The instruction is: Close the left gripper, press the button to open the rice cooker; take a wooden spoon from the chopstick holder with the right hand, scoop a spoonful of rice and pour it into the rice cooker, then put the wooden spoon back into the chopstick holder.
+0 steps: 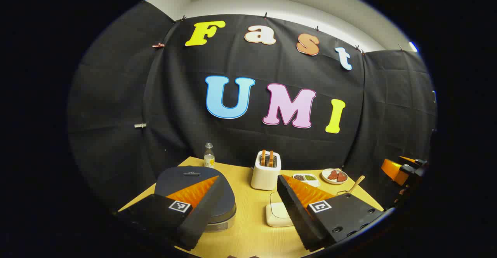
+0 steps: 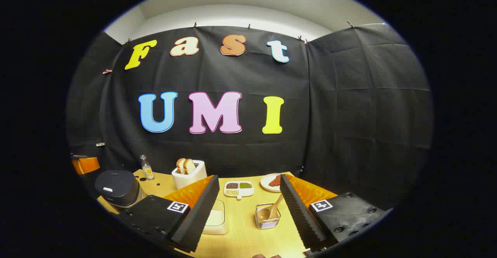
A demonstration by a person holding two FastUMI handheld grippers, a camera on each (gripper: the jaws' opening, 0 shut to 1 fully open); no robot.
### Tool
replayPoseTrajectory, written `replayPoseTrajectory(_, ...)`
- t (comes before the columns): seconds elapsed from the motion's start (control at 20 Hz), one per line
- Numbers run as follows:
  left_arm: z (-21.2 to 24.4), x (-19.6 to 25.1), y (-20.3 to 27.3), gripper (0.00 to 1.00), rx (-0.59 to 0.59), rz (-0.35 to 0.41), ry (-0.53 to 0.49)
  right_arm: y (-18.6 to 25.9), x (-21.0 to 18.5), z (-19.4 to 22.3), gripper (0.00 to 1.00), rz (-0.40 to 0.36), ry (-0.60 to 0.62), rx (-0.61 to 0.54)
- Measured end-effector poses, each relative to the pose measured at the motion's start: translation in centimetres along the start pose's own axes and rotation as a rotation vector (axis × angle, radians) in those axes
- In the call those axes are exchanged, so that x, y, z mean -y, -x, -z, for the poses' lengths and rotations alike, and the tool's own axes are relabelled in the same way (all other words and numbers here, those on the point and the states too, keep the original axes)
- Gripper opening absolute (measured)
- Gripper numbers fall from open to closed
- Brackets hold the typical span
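In the left gripper view the left tool (image 1: pixel 248 205) hangs wide open above the surface (image 1: pixel 248 234), and the closed rice cooker (image 1: pixel 194 196) sits at about its 10 o'clock, partly under one finger — so the left side is the nearer for the button, whose exact spot I cannot tell. In the right gripper view the right tool (image 2: pixel 248 211) is also wide; the wooden spoon (image 2: pixel 270 210) leans toward 1 o'clock in the chopstick holder (image 2: pixel 267 217), just ahead with open room around.

We've got the wooden spoon (image 2: pixel 273 209) standing in the chopstick holder (image 2: pixel 267 216) between our right fingers | rice container (image 2: pixel 216 217) by the left finger | toaster (image 2: pixel 188 174) behind it | rice cooker (image 2: pixel 117 188) far left, bottle (image 2: pixel 146 167) behind.
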State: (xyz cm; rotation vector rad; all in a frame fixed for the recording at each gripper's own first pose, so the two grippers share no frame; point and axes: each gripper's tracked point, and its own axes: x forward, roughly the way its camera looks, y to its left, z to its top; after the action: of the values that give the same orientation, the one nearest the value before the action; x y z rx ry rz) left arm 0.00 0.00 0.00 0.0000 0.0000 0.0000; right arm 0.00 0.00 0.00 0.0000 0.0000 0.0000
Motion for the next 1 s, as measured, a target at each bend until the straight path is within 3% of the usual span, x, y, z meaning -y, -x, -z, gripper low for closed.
replayPoseTrajectory(0.45, -1.6, 0.3, 0.0, 0.95, 0.046, -0.028, -0.013, 0.5, -0.1, -1.1, 0.98, -0.049, 0.023, 0.012)
replayPoseTrajectory(0.55, -2.1, 0.3, 0.0, 0.95, 0.047, -0.033, -0.02, 0.5, -0.6, -1.8, 0.98, -0.09, 0.03, 0.02)
replayPoseTrajectory(0.75, -2.4, 0.8, 0.2, 0.95, 0.036, -0.016, -0.033, 0.4, -0.5, -2.5, 0.98, -0.126, 0.099, 0.048)
replayPoseTrajectory(1.0, -2.8, 0.8, 0.1, 0.94, 0.025, -0.021, -0.05, 0.4, -2.2, -2.9, 0.98, -0.142, 0.001, 0.049)
